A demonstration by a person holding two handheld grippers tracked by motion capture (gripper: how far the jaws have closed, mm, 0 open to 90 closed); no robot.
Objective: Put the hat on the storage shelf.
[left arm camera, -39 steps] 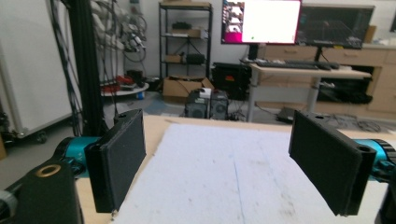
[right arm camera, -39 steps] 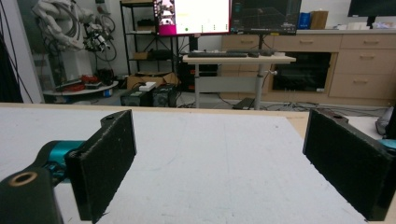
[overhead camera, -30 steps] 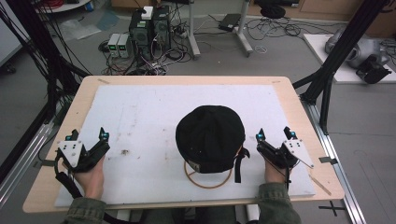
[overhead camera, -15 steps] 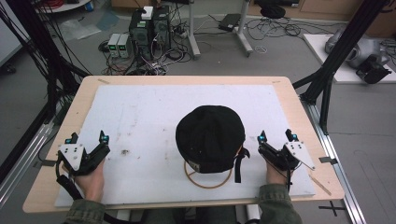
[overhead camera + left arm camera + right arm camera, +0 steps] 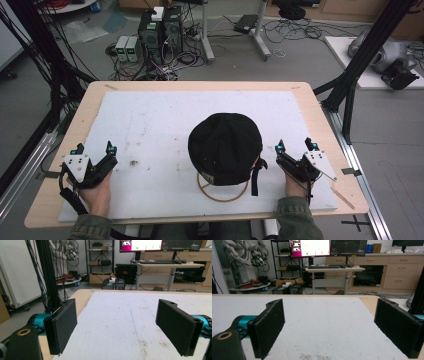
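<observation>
With no object lying on the white mat (image 5: 165,120), the left gripper (image 5: 95,150) at lower left and right gripper (image 5: 296,148) at lower right rest wide open and empty, seemingly parked ready.

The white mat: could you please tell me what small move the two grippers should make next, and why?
Probably none yet. The left gripper and right gripper sit open at the near corners of the white mat, and both gripper views show bare mat between the fingers, with nothing to grasp. I would wait, open, until an object is placed.
</observation>
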